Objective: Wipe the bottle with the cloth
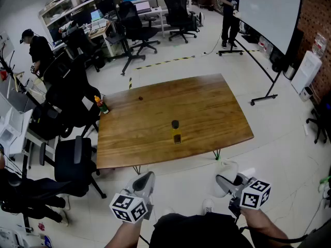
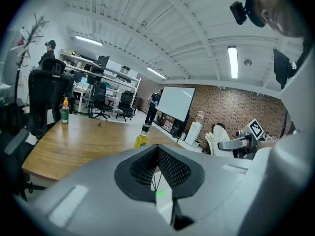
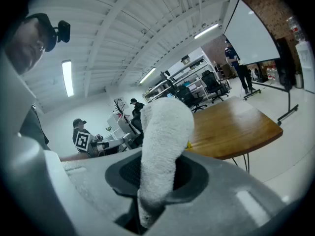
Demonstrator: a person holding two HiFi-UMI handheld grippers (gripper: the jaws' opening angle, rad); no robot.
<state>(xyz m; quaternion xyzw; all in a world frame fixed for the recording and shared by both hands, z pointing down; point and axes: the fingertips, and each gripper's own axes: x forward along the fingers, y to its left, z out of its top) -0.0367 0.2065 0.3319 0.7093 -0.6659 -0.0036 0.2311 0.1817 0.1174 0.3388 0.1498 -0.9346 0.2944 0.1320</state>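
Bottle (image 1: 176, 132) upright mid-table (image 1: 207, 107), well apart from us | our right gripper (image 3: 156, 177) clamps the cloth (image 3: 165, 132) | our left gripper (image 2: 157, 167) closed, empty | wiping not begun: approach, steadying, wiping remain, we judge.

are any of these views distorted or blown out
Head view: fisheye bows the table edges and the bottle looks tiny. Left gripper view: dark rounded corners, and the ceiling light glares white. Right gripper view: the cloth looms large, blocking the centre.

table (image 1: 207, 107) near edge: open | obstacles: bottle (image 1: 176, 133) mid-table, chairs (image 1: 72, 161) left
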